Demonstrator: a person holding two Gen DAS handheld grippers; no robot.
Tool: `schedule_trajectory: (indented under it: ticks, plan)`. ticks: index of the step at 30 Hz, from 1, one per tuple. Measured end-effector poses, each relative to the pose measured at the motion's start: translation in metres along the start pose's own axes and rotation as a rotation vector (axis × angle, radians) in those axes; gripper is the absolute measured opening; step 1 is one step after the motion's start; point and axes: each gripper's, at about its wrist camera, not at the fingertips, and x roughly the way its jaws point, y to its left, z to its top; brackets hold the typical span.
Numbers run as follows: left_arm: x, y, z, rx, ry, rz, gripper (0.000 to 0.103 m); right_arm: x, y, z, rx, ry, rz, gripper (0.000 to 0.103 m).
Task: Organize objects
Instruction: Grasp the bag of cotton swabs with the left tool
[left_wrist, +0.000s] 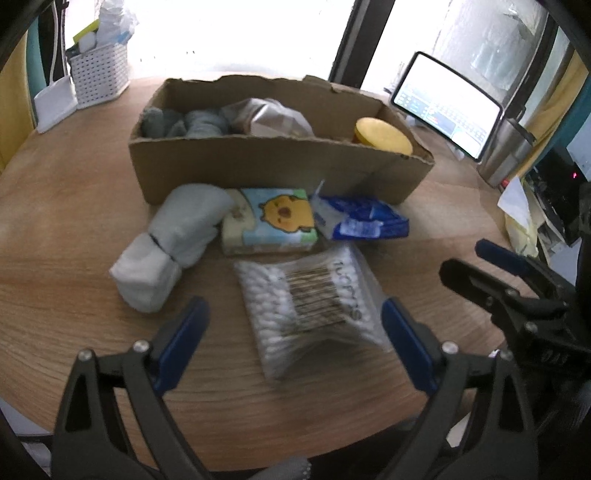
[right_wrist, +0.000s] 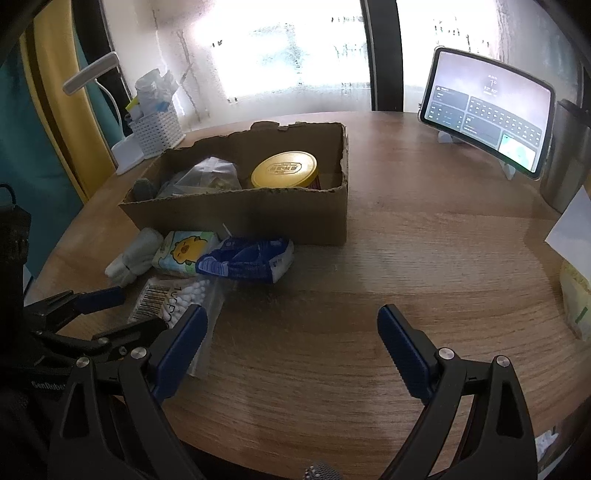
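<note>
An open cardboard box (left_wrist: 258, 168) (right_wrist: 295, 218) holds grey cloth (left_wrist: 184, 123), a crumpled bag (left_wrist: 273, 118) and a yellow-lidded jar (left_wrist: 384, 134) (right_wrist: 284, 170). In front of it on the wooden table lie rolled pale socks (left_wrist: 170, 243) (right_wrist: 133, 256), a tissue pack with a yellow chick (left_wrist: 273, 218) (right_wrist: 184, 251), a blue and white packet (left_wrist: 362, 218) (right_wrist: 247, 258) and a clear bag of cotton swabs (left_wrist: 310, 302) (right_wrist: 177, 295). My left gripper (left_wrist: 295, 325) is open, its fingers on either side of the swab bag. My right gripper (right_wrist: 291, 328) is open and empty over bare table.
A white woven basket (left_wrist: 99, 74) (right_wrist: 157, 129) stands at the back left. A tablet on a stand (left_wrist: 447, 103) (right_wrist: 487, 110) and a steel cup (left_wrist: 506, 151) stand at the back right. Papers (left_wrist: 517, 210) lie at the right edge.
</note>
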Motion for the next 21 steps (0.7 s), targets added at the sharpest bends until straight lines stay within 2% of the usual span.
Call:
schedule_trajectory:
  ticks: [8, 12, 17, 18, 19, 21]
  plan:
    - [0.02, -0.011, -0.003, 0.013, 0.051, 0.066, 0.095, 0.003, -0.015, -0.002, 0.015, 0.003, 0.013, 0.095]
    - [0.024, -0.015, -0.002, 0.024, 0.05, 0.09, 0.095, 0.005, -0.02, -0.003, 0.022, 0.007, 0.02, 0.095]
    - [0.026, -0.016, -0.002, 0.028, 0.035, 0.082, 0.094, 0.006, -0.026, -0.002, 0.032, 0.011, 0.02, 0.095]
    - [0.025, -0.015, -0.002, 0.03, 0.03, 0.079, 0.092, 0.006, -0.026, -0.002, 0.032, 0.012, 0.019, 0.095]
    - [0.024, -0.016, -0.002, 0.039, 0.02, 0.075, 0.083, 0.007, -0.026, -0.001, 0.033, 0.014, 0.017, 0.095]
    - [0.024, -0.012, 0.002, 0.035, 0.017, 0.066, 0.079, 0.008, -0.026, -0.001, 0.033, 0.017, 0.013, 0.095]
